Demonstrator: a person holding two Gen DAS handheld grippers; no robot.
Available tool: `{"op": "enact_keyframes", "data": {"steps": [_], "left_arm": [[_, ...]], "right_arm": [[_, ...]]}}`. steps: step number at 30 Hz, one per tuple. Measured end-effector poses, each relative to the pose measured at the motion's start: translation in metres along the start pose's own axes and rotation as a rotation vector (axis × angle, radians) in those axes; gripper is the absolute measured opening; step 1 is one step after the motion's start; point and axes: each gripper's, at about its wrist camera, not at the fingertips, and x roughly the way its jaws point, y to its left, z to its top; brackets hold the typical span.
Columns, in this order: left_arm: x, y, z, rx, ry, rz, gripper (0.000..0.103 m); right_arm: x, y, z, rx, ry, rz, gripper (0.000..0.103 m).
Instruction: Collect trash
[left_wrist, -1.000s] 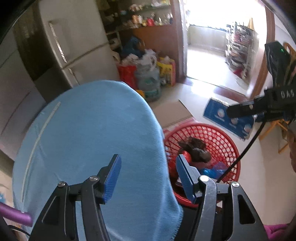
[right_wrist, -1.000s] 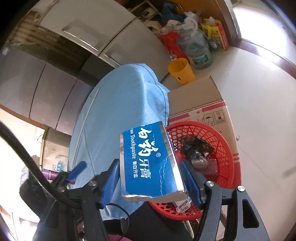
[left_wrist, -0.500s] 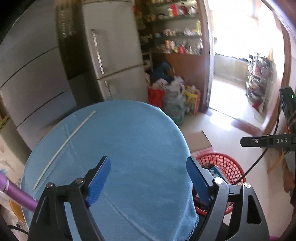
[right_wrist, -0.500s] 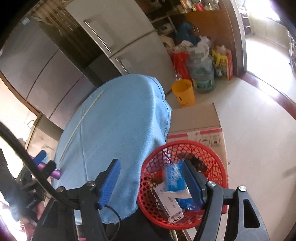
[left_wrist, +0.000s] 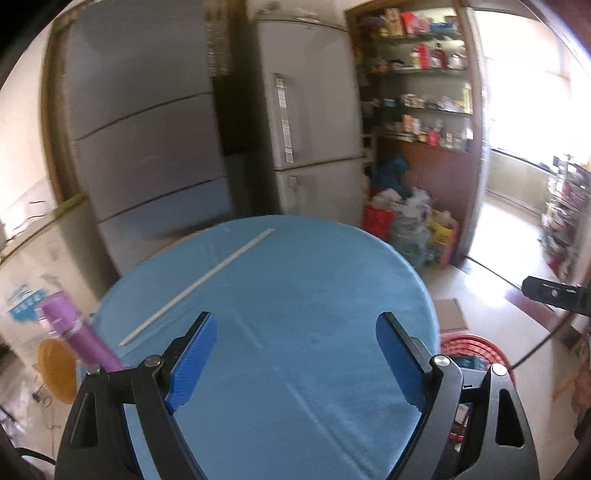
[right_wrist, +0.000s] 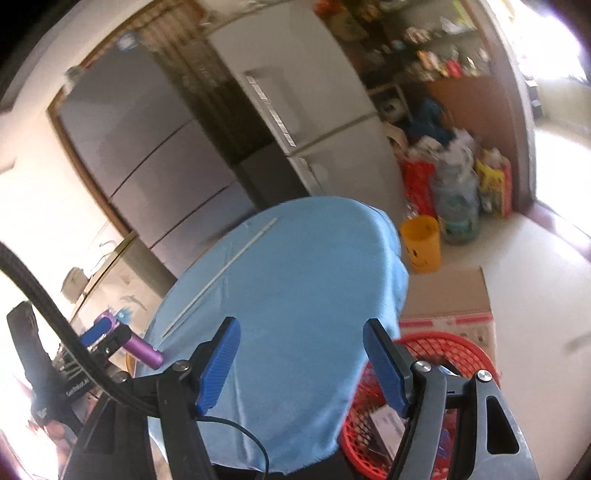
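Note:
A round table with a blue cloth fills both views; it also shows in the right wrist view. A thin white stick lies on its far left part, also seen in the right wrist view. A red mesh basket stands on the floor at the table's right edge and holds boxes and wrappers; its rim shows in the left wrist view. My left gripper is open and empty above the cloth. My right gripper is open and empty above the table's right edge.
A purple bottle stands at the table's left edge. A cardboard box and a yellow bucket sit on the floor behind the basket. Fridges and bags of clutter stand beyond the table.
The right gripper opened and dropped the blue toothpaste box into the red basket. Both grippers then rose and tilted up, so the table top and fridges now fill the views.

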Motion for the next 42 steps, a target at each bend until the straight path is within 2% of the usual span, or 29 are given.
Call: {"op": "enact_keyframes", "data": {"steps": [4,7,15,25,35,42], "left_arm": [[-0.016,0.023,-0.005,-0.035,-0.027,0.084,0.095],[-0.028,0.034,-0.010,-0.037,-0.047,0.157,0.095],[-0.044,0.063,-0.017,-0.074,-0.054,0.267,0.095],[-0.048,0.105,-0.031,-0.146,-0.017,0.414,0.095],[-0.051,0.119,-0.045,-0.188,0.007,0.433,0.095],[-0.049,0.119,-0.052,-0.197,0.027,0.414,0.095]], "right_arm": [[0.007,0.039,-0.002,-0.077,-0.025,0.040,0.073],[0.010,0.071,-0.004,-0.149,-0.056,0.053,0.073],[0.019,0.141,-0.015,-0.308,-0.113,0.050,0.075],[0.043,0.187,-0.016,-0.320,-0.076,0.080,0.075],[0.051,0.213,-0.039,-0.376,-0.077,0.072,0.075],[0.065,0.214,-0.059,-0.381,-0.034,0.043,0.075]]}}
